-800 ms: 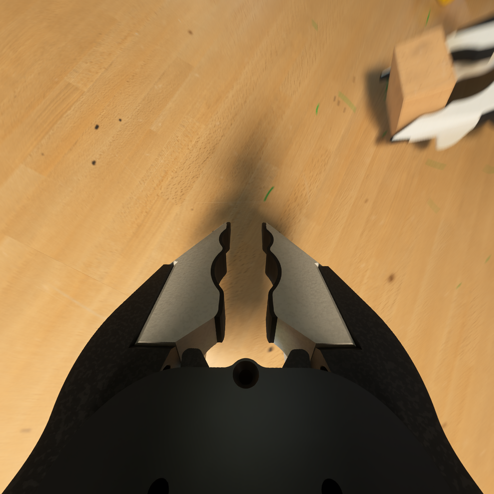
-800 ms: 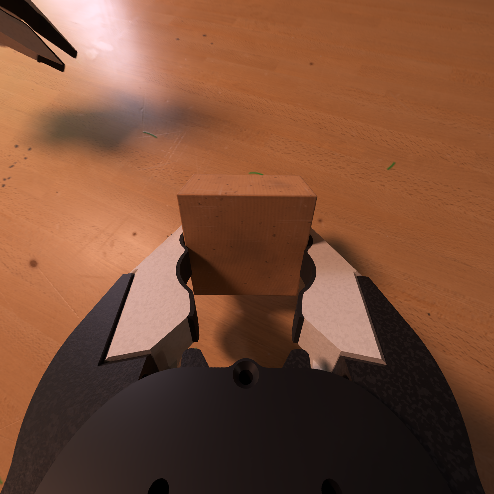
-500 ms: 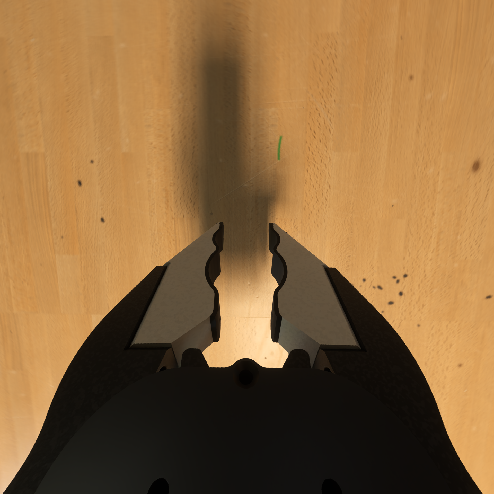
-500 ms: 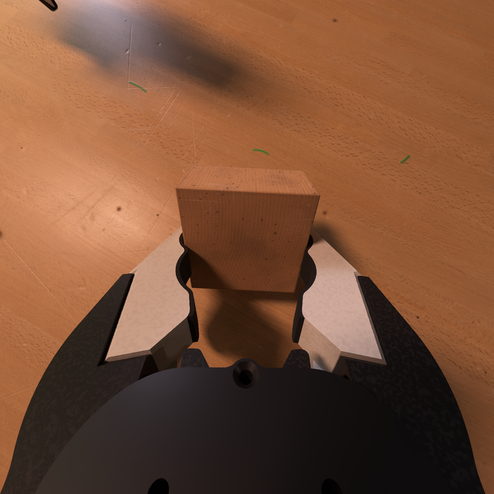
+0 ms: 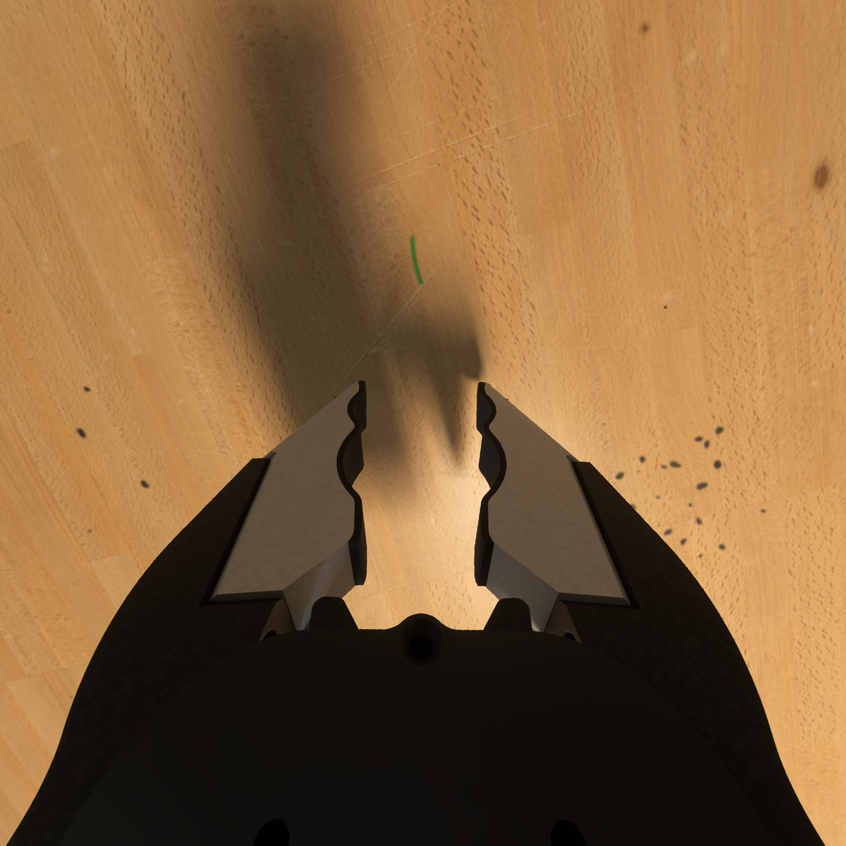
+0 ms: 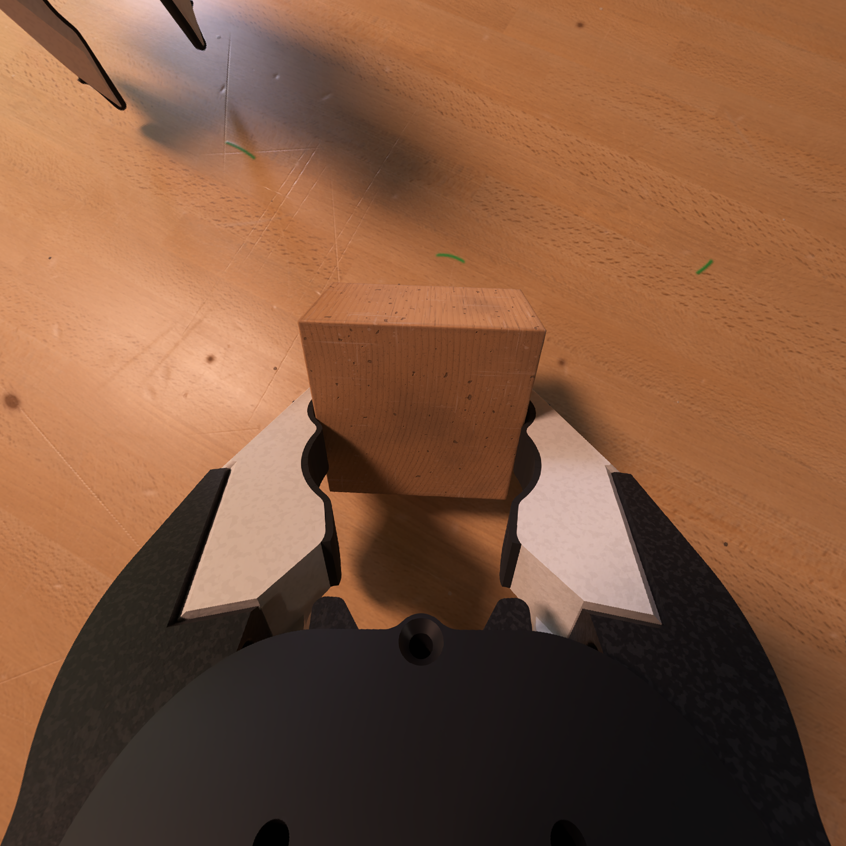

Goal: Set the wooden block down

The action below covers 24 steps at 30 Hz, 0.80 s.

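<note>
Wooden block clamped in right hand-held gripper; left hand-held gripper apart, empty.

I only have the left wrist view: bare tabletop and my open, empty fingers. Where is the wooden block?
Observer: The wooden block is between the fingers of the right gripper, which is shut on its sides.
Operator: Is it down on the table?
Observer: Its shadow lies right under its lower edge on the table, so it is low. I cannot confirm contact.
Operator: Is my gripper in its way?
Observer: No. The left gripper shows at the right wrist view's upper left, well apart from the block.
</note>
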Tool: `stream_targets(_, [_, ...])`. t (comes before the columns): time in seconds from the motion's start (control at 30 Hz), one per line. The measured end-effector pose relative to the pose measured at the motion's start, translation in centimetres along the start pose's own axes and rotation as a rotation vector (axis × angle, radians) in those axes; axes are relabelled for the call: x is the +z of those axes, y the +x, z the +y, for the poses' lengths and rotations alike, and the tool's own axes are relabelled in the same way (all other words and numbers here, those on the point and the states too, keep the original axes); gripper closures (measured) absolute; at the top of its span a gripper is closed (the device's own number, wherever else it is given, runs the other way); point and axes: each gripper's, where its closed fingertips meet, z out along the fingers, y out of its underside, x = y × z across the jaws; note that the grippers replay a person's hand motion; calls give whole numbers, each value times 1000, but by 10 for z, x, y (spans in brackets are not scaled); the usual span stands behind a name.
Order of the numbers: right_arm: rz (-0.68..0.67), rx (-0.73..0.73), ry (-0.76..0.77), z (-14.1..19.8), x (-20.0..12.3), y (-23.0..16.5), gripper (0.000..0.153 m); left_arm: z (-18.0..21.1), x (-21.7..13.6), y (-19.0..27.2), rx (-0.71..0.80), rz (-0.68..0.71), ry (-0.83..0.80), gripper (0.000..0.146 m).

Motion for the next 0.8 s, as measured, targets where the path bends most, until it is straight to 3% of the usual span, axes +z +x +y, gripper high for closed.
stream_targets(0.37, [0,0,0,0,0,0,69,-6,2,4,13,-77,-19,104])
stream_targets(0.8, [0,0,0,0,0,0,69,-14,1,9,-27,-89,14,101])
